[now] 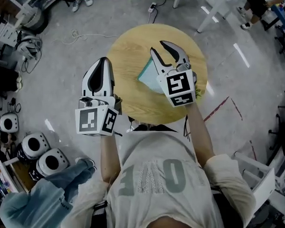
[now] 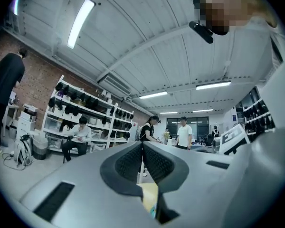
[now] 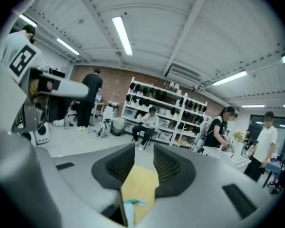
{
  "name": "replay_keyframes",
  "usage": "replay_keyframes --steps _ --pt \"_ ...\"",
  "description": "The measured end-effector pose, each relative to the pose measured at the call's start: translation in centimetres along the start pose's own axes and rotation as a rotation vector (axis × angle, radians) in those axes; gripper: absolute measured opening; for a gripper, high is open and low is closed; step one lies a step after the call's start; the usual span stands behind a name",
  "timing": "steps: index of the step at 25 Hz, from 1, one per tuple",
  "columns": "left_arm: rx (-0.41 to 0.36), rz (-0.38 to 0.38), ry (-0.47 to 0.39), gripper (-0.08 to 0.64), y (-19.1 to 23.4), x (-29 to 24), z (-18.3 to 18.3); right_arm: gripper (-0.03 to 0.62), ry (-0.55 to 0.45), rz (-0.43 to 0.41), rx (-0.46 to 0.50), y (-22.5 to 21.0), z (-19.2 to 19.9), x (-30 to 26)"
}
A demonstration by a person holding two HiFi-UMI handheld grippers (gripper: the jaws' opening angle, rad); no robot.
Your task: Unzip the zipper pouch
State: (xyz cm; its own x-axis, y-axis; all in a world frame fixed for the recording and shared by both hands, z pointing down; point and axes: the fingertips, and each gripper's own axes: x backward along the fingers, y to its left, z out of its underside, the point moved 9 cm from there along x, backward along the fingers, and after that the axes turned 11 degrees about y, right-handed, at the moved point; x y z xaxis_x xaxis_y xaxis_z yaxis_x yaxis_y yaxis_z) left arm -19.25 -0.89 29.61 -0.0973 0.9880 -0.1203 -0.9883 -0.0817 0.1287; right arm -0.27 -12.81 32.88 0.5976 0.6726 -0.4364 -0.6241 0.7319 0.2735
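A light teal zipper pouch [image 1: 148,76] lies flat on the round wooden table [image 1: 133,56], right of its middle. My right gripper [image 1: 158,47] hangs over the pouch, open, with nothing between its fingers. In the right gripper view the right gripper [image 3: 144,154] shows a clear gap, with the table top and a teal corner of the pouch [image 3: 129,207] low between the jaws. My left gripper [image 1: 103,61] is shut and empty at the table's left edge, apart from the pouch. In the left gripper view the left gripper [image 2: 142,147] has its pads pressed together.
Grey floor surrounds the table, with a cable [image 1: 78,34] at the upper left. Round white devices [image 1: 35,146] sit on the floor at the lower left. White desk legs [image 1: 218,6] stand at the upper right. People and black-stocked shelves [image 3: 156,108] show in the background.
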Motion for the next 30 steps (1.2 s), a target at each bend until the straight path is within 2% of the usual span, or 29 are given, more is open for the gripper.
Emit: replay_keyframes --steps 5,8,11,17,22,30 --pt "-0.093 0.008 -0.069 0.026 -3.0 -0.4 -1.4 0.07 -0.178 0.159 -0.078 -2.8 -1.0 6.2" --pt "-0.143 0.01 -0.115 0.027 -5.2 -0.3 -1.7 0.046 -0.241 0.26 -0.104 -3.6 0.0 9.7" --pt "-0.213 0.031 -0.149 0.026 -7.3 -1.5 -2.1 0.037 -0.291 0.325 -0.142 -4.8 1.0 11.6" --pt "-0.255 0.078 -0.167 0.027 -10.2 -2.0 -4.0 0.029 -0.272 0.346 -0.246 -5.5 2.5 14.8" --pt "-0.261 0.085 -0.164 0.027 -10.6 -2.9 -3.2 0.029 -0.26 0.345 -0.277 -6.0 4.4 14.5" --pt "-0.258 0.084 -0.161 0.026 -10.6 -2.6 -2.4 0.029 -0.279 0.348 -0.283 -5.8 4.8 14.5"
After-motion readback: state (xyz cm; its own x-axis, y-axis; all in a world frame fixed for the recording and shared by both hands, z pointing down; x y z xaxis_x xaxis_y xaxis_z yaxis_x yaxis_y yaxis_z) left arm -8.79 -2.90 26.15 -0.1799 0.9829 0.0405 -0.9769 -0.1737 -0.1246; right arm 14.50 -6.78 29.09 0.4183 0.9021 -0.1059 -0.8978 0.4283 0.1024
